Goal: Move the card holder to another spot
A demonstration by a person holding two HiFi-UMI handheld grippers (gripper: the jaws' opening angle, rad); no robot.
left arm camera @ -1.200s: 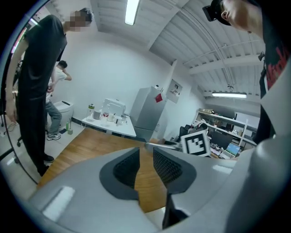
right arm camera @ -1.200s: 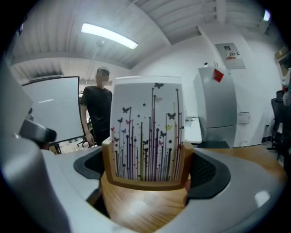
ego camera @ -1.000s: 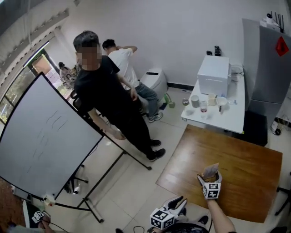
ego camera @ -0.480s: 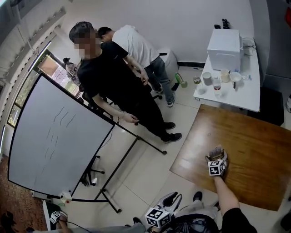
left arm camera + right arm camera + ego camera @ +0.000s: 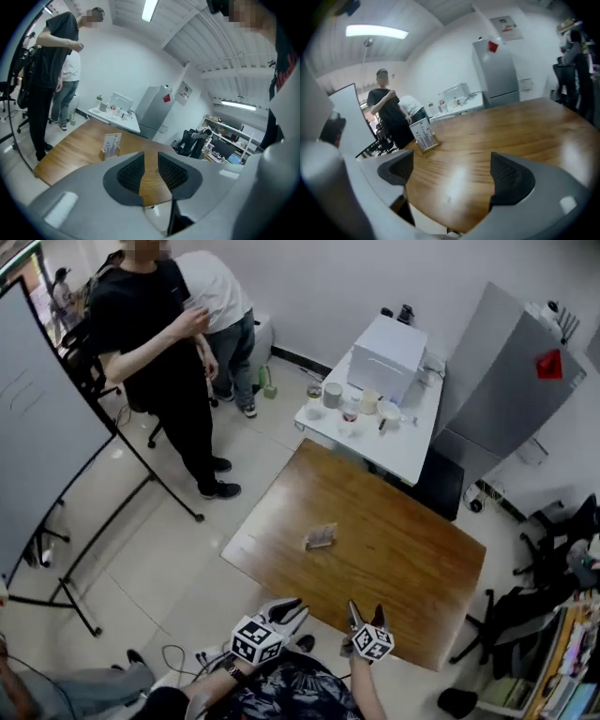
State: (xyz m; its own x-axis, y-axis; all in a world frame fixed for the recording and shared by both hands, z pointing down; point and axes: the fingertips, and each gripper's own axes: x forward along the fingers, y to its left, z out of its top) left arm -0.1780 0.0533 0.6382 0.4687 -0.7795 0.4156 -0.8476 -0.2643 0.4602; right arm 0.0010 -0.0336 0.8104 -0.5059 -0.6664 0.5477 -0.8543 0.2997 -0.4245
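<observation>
The card holder (image 5: 322,536), a small wooden base with white cards upright in it, stands free on the brown wooden table (image 5: 394,568), left of its middle. It also shows in the left gripper view as the card holder (image 5: 111,145) and in the right gripper view as the card holder (image 5: 423,134). My right gripper (image 5: 366,614) hovers at the table's near edge, well short of the holder. Its jaws stand wide and are closing a little, with nothing between them. My left gripper (image 5: 284,612) hangs just off the near edge, its jaws a narrow gap apart and empty.
Behind the wooden table stands a white side table (image 5: 417,457) with a white box (image 5: 387,353) and cups, and beside it a grey fridge (image 5: 502,381). Two people (image 5: 155,329) stand at the far left by a whiteboard (image 5: 37,437). Office chairs (image 5: 553,559) crowd the right.
The right gripper held the card holder over the table before. Now the holder stands alone on the table and the gripper has drawn back to the near edge. The head view has swung round.
</observation>
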